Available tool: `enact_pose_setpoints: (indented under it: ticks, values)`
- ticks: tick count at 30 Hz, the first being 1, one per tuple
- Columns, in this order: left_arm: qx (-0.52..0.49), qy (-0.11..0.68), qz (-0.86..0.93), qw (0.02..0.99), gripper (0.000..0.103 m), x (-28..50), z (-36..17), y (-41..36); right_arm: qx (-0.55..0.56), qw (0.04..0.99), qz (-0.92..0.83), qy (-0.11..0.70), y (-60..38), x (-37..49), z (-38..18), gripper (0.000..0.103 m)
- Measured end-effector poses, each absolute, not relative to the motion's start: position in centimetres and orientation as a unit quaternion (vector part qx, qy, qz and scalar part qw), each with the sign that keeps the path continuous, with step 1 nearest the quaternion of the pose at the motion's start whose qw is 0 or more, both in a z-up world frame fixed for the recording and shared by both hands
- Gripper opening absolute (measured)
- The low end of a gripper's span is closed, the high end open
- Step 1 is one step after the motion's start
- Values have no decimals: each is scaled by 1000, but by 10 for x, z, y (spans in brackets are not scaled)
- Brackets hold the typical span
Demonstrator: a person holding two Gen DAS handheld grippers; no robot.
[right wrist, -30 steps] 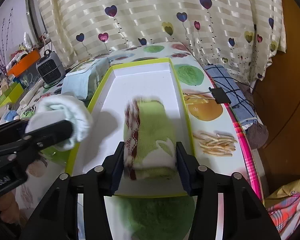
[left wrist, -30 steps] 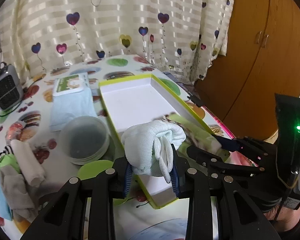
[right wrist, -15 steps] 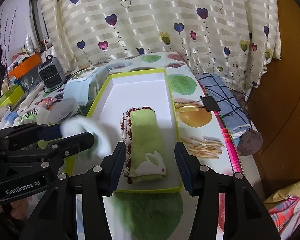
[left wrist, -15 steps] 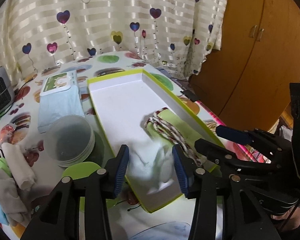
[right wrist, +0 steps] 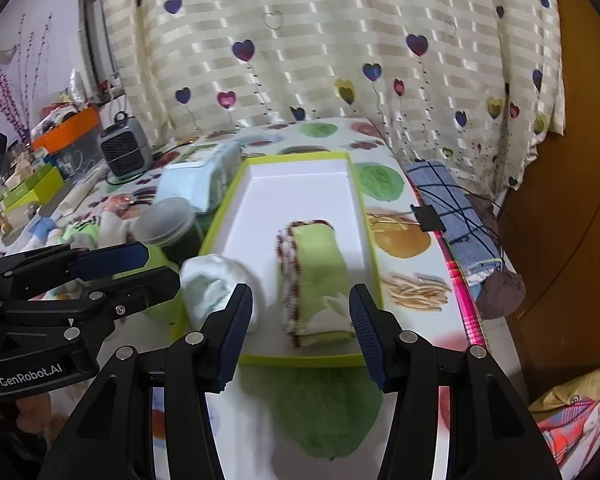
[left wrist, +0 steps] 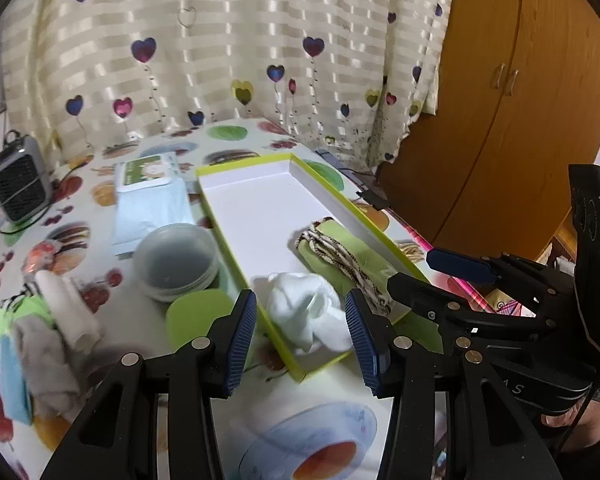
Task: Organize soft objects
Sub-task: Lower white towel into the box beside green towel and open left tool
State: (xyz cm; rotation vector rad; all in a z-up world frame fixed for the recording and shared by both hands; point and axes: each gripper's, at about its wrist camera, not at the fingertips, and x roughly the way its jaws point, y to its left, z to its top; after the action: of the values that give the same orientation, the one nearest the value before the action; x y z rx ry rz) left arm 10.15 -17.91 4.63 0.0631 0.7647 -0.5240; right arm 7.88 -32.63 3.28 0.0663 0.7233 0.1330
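- White terry cloth, a rolled sock or small towel (left wrist: 310, 312), lies inside the near end of the green-rimmed tray (left wrist: 236, 240), low in the middle of the left wrist view, partly slumped open.
- Just to its right in that view lies the green rolled towel (left wrist: 348, 256) with a brown-and-white braided edge; the two rolls are close together, and whether they touch is hard to tell.
- The far half of the tray's white floor is bare.
- Left tongs (left wrist: 302, 334) are spread wide, one blue pad on each side of the white roll, gripping nothing.
- Right tongs (right wrist: 300, 320) are likewise spread, framing the near end of the green towel at the bottom centre of the right wrist view, with nothing pinched.
- Judgement: the step in hand is the release; both rolls are set down in the tray and both tongs look ready to draw clear.
- At the left edge of the left wrist view a heap of loose cloths (left wrist: 28, 332) and a white roll (left wrist: 66, 312) sit on the fruit-patterned counter (left wrist: 100, 280), beside a clear lidded tub (left wrist: 176, 256).
- The next move probably calls for lifting the tongs straight off without dragging the rolls, then swinging left to the heap and closing on one piece at its middle so it stays rolled.
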Motion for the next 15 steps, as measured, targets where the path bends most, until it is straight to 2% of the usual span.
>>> enact_pose_setpoints:
  ticks: [4,15]
  values:
    - [28,361,-241,900,45,86,53,-165,24,935,74,347,-315,69,41,59]
    - [15,356,-203,912,45,54,56,-124,-11,932,110,344,-271,45,50,59]
